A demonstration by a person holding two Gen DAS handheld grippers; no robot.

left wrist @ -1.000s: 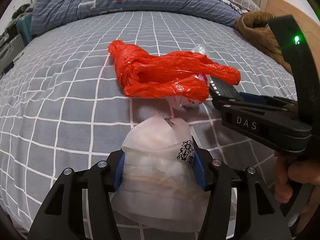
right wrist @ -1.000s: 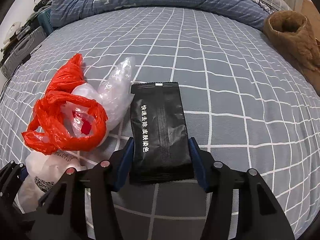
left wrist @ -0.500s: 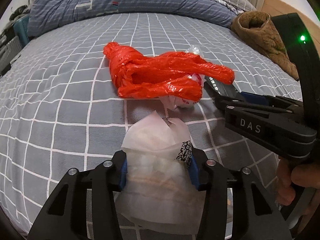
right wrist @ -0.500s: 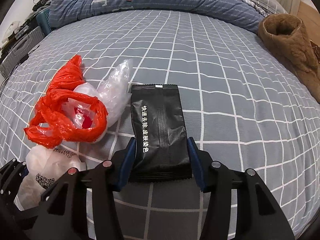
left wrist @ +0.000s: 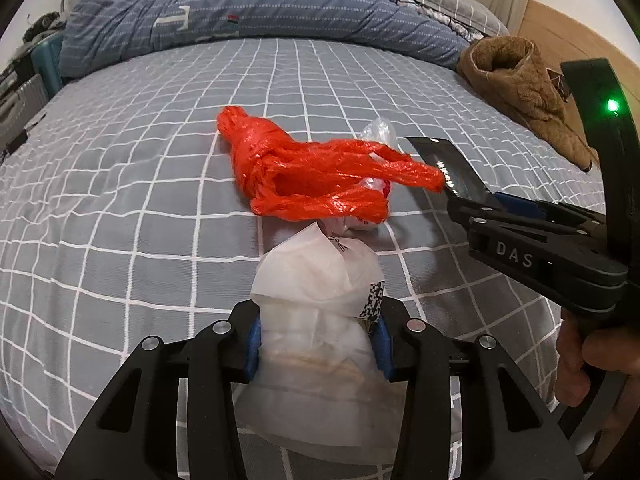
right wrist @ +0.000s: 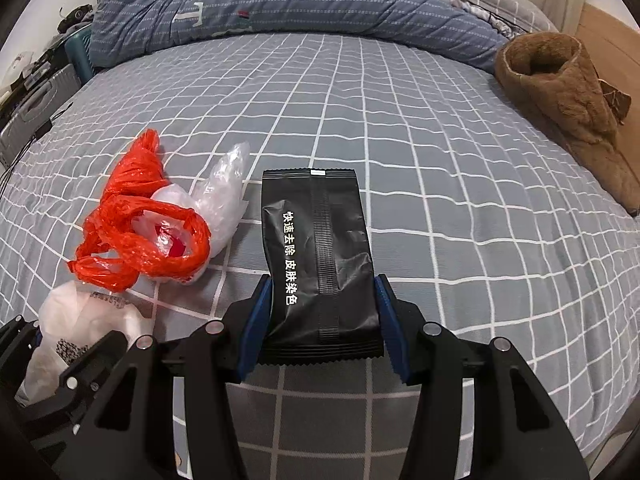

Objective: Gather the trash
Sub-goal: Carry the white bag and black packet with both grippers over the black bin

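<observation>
My left gripper [left wrist: 318,344] is shut on a white crumpled wrapper [left wrist: 316,304] with a QR label, held just above the grey checked bed. My right gripper [right wrist: 324,316] is shut on a black sachet [right wrist: 318,256] with white Chinese print; that gripper also shows at the right of the left wrist view [left wrist: 520,236]. An orange plastic bag [left wrist: 316,176] lies on the bed ahead, wrapped around clear and white plastic [right wrist: 224,196]. It shows to the left in the right wrist view [right wrist: 136,228], beside the white wrapper [right wrist: 80,320].
A rolled blue striped quilt [left wrist: 240,12] lies along the far side of the bed. A brown fleece garment [right wrist: 568,100] sits at the far right edge. Cases and clutter [right wrist: 28,92] stand off the bed's left side.
Both grippers have drawn back and lifted a little with their loads; the orange bag and bedding look farther away. The jaws stay closed on the same items.
</observation>
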